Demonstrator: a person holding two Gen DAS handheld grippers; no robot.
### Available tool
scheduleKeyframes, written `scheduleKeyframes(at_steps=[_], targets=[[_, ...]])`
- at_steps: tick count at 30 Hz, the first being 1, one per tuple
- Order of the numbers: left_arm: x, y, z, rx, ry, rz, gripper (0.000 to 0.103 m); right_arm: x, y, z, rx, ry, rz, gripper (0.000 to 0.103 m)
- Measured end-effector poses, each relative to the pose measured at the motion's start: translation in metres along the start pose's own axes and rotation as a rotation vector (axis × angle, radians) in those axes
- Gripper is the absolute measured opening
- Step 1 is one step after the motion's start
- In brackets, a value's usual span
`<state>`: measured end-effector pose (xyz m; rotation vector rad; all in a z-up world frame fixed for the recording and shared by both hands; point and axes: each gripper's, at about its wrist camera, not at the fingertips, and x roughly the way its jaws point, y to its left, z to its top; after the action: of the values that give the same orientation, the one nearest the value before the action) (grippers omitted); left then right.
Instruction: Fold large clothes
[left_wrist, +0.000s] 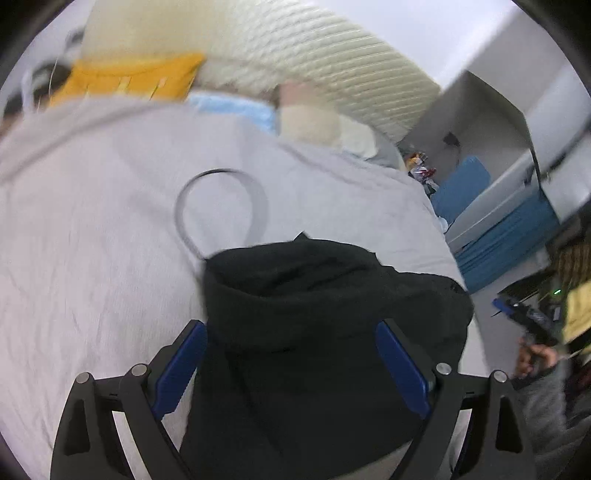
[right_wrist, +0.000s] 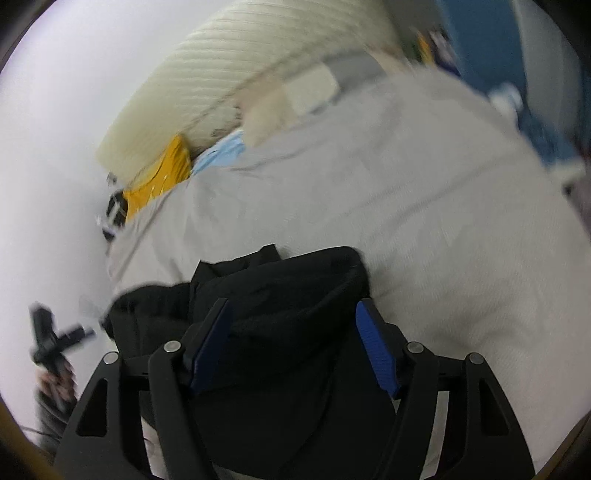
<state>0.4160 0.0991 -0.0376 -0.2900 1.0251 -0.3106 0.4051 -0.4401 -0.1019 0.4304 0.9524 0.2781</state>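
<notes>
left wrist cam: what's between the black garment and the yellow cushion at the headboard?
Left wrist view: mostly bare grey bedsheet, with a grey ring-shaped loop lying on it just past the black garment, short of the yellow cushion.

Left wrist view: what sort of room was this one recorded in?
Most likely a bedroom. The black garment lies on a bed with a grey sheet, a cream ribbed headboard stands behind it, and a yellow cushion sits by the headboard. Both grippers hang open over the garment.

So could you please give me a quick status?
Both grippers, left and right, open over black garment. Garment bunched on bed sheet. Cable lies beyond.
</notes>
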Motion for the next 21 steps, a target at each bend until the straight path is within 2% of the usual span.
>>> scheduleKeyframes(at_steps=[3,6,8,11,18,21], targets=[[0.009,-0.035,-0.019,0.07,-0.053,0.019,0.093,0.007,0.034,-0.028,-0.104,-0.045,0.005,0.075],[0.024,-0.07,-0.039,0.119,-0.089,0.033,0.093,0.018,0.058,-0.054,-0.147,-0.072,0.001,0.075],[0.035,-0.087,-0.048,0.141,-0.107,0.065,0.093,0.03,0.075,-0.072,-0.178,-0.092,-0.005,0.076],[0.049,-0.102,-0.058,0.16,-0.129,0.071,0.093,0.047,0.094,-0.093,-0.227,-0.116,-0.01,0.079],[0.089,-0.123,-0.064,0.21,-0.175,0.186,0.093,0.069,0.106,-0.109,-0.258,-0.216,-0.11,0.081],[0.104,-0.125,-0.063,0.197,-0.187,0.21,0.093,0.085,0.104,-0.107,-0.236,-0.226,-0.134,0.082]])
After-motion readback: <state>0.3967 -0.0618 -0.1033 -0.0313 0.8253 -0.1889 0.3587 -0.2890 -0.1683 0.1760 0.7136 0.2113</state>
